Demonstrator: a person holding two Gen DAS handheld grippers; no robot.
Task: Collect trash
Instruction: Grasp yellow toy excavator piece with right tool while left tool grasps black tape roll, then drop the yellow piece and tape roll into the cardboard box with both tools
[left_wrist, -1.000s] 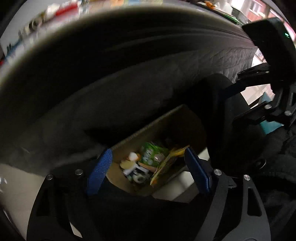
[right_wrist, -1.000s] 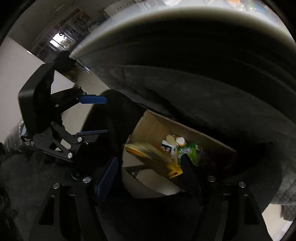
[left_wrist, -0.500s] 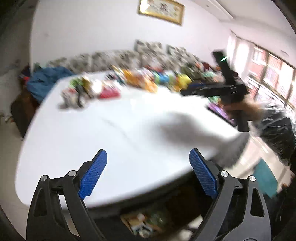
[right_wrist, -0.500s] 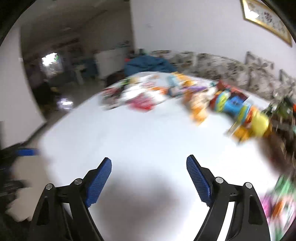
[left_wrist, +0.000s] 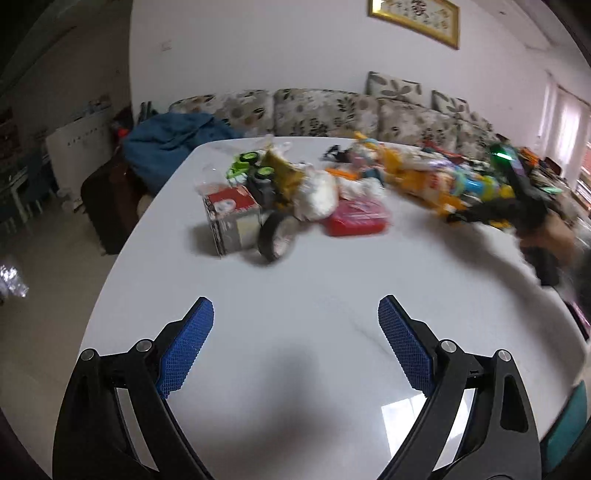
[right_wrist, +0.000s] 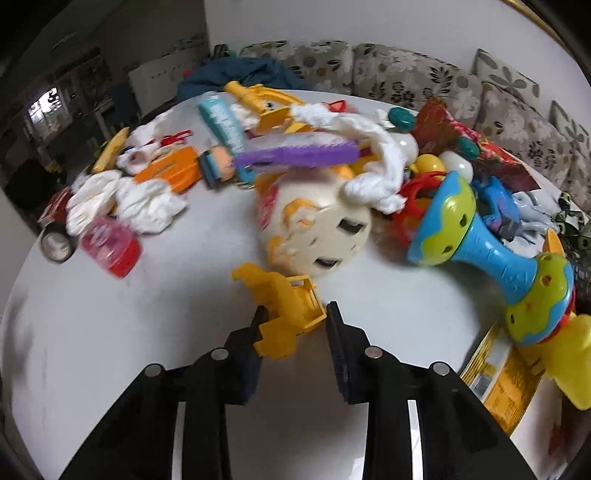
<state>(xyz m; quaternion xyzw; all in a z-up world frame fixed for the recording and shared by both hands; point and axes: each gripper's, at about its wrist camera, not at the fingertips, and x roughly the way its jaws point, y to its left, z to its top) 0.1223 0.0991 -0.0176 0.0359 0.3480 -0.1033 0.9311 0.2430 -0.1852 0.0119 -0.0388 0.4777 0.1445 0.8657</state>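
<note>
Yellow toy (right_wrist: 286, 314) sits low centre in the right wrist frame, between the fingers of the right gripper (right_wrist: 293, 315). Looks like stiff, light moulded plastic with a toothed scoop end; slippery faces, so best pinched across the boxy body, not the thin scoop. Whether trash or toy: cannot tell. Jaws narrow, close on both sides of it; firm contact not clear through the blur, so grip cannot be called either way.

Softer trash just beyond: crumpled white tissues (right_wrist: 146, 205) at middle left, light, squashy, easy to pinch anywhere on a fold. Red pack (right_wrist: 110, 251) below them, near a tape roll (right_wrist: 55, 247) at the left edge. Cream ball (right_wrist: 317, 232) directly above the yellow toy, blue horn toy (right_wrist: 487, 243) at right, yellow wrapper (right_wrist: 498, 380) lower right.

Left gripper (left_wrist: 295, 339) spread wide, empty, hovering over bare white table (left_wrist: 332, 277) at lower frame; clutter well apart, upper centre: small box (left_wrist: 232, 218) and red pack (left_wrist: 358, 218).
</note>
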